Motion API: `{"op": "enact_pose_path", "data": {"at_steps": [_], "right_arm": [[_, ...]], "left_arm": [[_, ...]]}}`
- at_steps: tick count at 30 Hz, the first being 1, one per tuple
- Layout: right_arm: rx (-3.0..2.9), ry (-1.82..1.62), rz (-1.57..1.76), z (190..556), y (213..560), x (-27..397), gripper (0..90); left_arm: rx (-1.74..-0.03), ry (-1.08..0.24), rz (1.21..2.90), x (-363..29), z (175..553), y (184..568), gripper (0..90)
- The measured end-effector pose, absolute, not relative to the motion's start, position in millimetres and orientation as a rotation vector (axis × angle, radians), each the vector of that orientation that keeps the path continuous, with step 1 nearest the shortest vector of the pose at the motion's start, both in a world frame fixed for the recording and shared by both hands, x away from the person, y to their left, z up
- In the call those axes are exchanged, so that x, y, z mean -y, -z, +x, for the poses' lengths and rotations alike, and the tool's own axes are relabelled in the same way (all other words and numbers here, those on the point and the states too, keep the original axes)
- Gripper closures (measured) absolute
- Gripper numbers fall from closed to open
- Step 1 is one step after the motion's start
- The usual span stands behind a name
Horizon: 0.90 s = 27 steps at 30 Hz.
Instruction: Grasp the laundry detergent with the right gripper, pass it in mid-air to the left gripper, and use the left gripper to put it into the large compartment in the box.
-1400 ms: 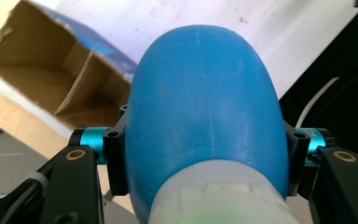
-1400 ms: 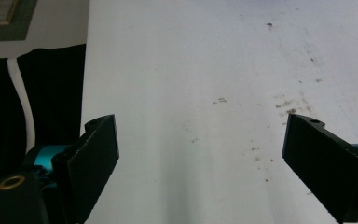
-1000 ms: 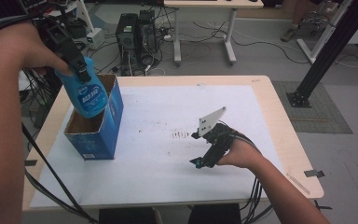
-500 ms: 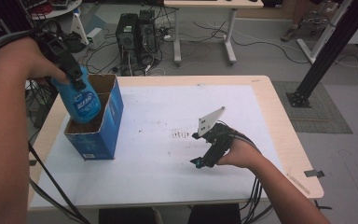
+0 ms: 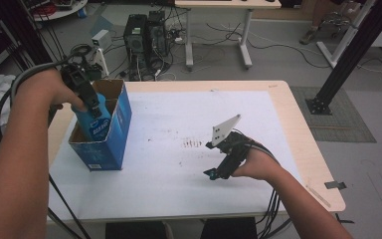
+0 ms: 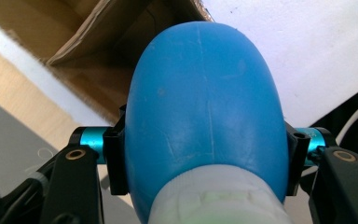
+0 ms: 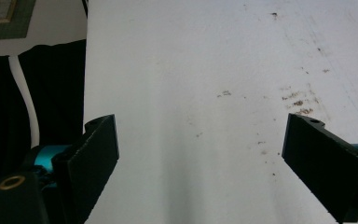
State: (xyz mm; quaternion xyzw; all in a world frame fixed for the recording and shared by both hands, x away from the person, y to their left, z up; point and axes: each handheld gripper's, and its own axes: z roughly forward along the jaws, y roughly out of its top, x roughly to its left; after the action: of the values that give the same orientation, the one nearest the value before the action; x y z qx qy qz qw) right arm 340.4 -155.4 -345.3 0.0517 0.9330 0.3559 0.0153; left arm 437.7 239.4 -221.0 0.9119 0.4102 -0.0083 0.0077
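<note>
My left gripper [image 5: 87, 94] is shut on a blue plastic bottle [image 5: 93, 124], holding it upside down partly inside an open blue cardboard box [image 5: 114, 134] at the table's left. In the left gripper view the blue bottle [image 6: 205, 116] bulges between the two jaws above the brown inside of the box [image 6: 98, 70]. My right gripper [image 5: 219, 172] rests low over the white table cover at centre right, open, its jaws far apart with nothing between them. In the right gripper view the right gripper [image 7: 209, 154] looks along the bare white sheet.
A white sheet [image 5: 189, 114] covers the wooden table [image 5: 303, 129], with a patch of small brown marks [image 5: 193, 144] near its middle. Cables trail from both grippers over the near edge. Computer towers [image 5: 144, 32] and desk legs stand on the floor beyond the table.
My left gripper has lowered the blue bottle from above the box down into its opening. The right gripper has stayed in place and open.
</note>
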Motion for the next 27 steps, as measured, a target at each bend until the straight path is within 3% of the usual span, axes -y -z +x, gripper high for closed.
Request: {"op": "enact_pose_path", "data": {"at_steps": [11, 27], "right_arm": [[-2.909, -1.101, 0.167, 340.4, 348.9, 154.6, 10.1], [-2.919, -1.101, 0.172, 340.4, 353.6, 151.9, 10.1]], "left_arm": [[-1.286, 0.055, 2.841, -244.7, 446.6, 269.7, 37.8], [-1.271, 0.049, 2.842, -249.0, 449.7, 293.1, 37.7]]}}
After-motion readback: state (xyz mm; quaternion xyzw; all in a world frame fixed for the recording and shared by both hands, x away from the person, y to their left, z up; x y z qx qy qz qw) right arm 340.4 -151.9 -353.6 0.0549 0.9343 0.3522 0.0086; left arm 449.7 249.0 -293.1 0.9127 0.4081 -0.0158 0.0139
